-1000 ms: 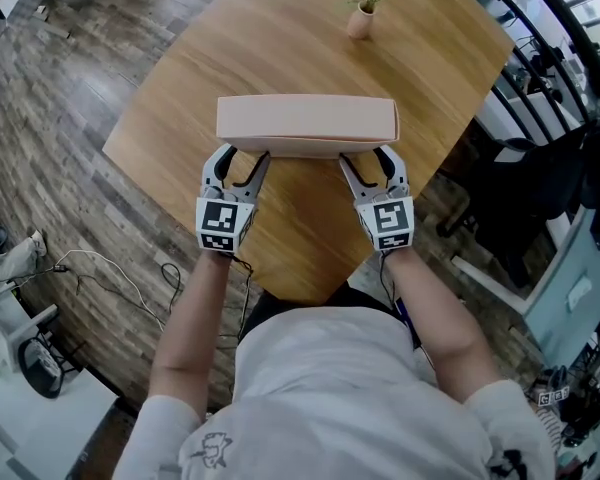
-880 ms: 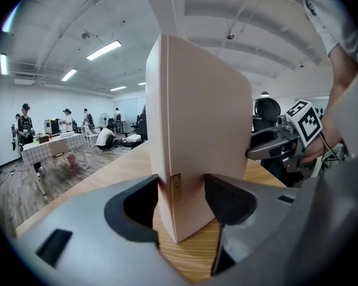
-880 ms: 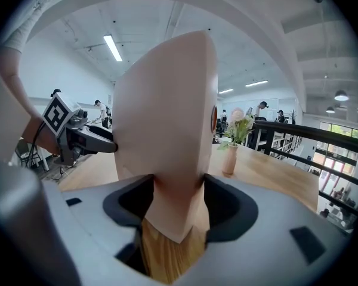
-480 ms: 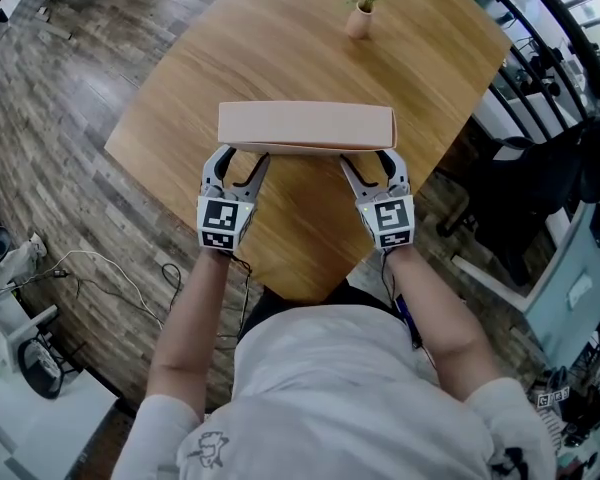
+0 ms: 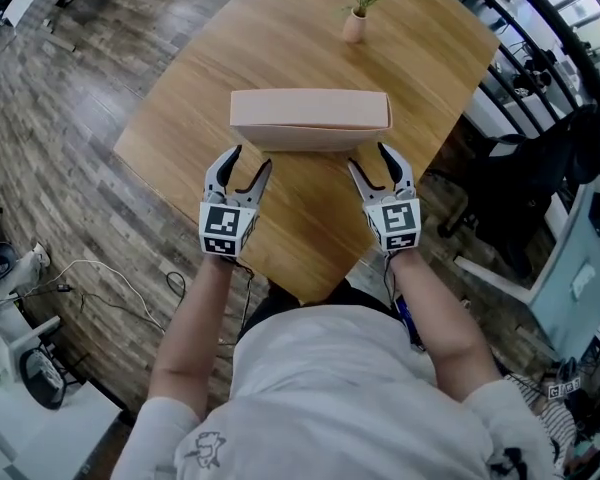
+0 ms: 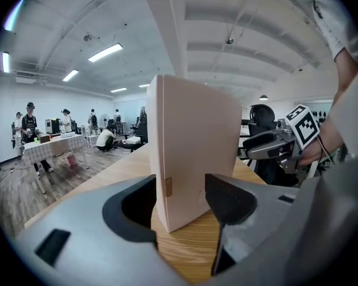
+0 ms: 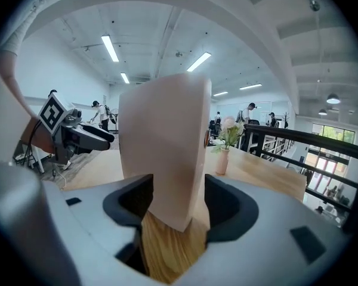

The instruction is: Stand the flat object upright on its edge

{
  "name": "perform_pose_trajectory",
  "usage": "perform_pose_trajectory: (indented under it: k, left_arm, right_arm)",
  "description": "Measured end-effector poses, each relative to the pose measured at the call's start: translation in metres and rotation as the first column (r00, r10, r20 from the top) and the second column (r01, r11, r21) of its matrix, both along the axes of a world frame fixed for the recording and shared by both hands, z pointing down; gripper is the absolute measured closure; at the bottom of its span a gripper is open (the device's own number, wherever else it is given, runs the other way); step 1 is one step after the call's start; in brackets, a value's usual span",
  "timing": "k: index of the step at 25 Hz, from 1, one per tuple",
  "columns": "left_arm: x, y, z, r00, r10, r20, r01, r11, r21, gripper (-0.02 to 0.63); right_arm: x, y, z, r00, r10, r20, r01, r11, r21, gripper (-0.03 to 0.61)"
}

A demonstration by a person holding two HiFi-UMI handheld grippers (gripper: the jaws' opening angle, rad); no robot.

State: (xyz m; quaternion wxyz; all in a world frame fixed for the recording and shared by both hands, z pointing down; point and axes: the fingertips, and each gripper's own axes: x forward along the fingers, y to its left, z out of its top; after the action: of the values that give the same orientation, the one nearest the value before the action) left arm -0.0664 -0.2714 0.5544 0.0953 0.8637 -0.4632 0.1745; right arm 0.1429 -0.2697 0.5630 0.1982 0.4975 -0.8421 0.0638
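One smooth, flat pink box (image 5: pixel 310 118) stands upright on a wood-grain table (image 5: pixel 280 38).

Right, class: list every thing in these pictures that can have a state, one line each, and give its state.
Box: standing upright on its long edge on the table, not gripped.
Left gripper: jaws open, pads not pressing the box.
Right gripper: jaws open, pads not pressing the box.
Vase: upright, holding flowers.

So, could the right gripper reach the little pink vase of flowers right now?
Probably not straight on: the upright pale pink flat box stands between the right gripper and the vase; it would have to go around.
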Motion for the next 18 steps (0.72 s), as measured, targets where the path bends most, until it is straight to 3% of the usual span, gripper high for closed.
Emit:
perform_pose_trajectory:
  k: [9, 18]
  left_arm:
    - [0.003, 0.046, -0.042, 0.997, 0.057, -0.049, -0.055, 0.997, 0.05, 0.368]
    - [-0.01, 0.105, -0.092, 0.987, 0.128, -0.101, -0.119, 0.989, 0.084, 0.402]
  right_arm:
    - [-0.01, 0.052, -0.043, 1.0, 0.02, 0.019, -0.021, 0.998, 0.066, 0.353]
    - [-0.053, 0.12, -0.108, 0.999, -0.004, 0.04, -0.001, 0.99, 0.143, 0.465]
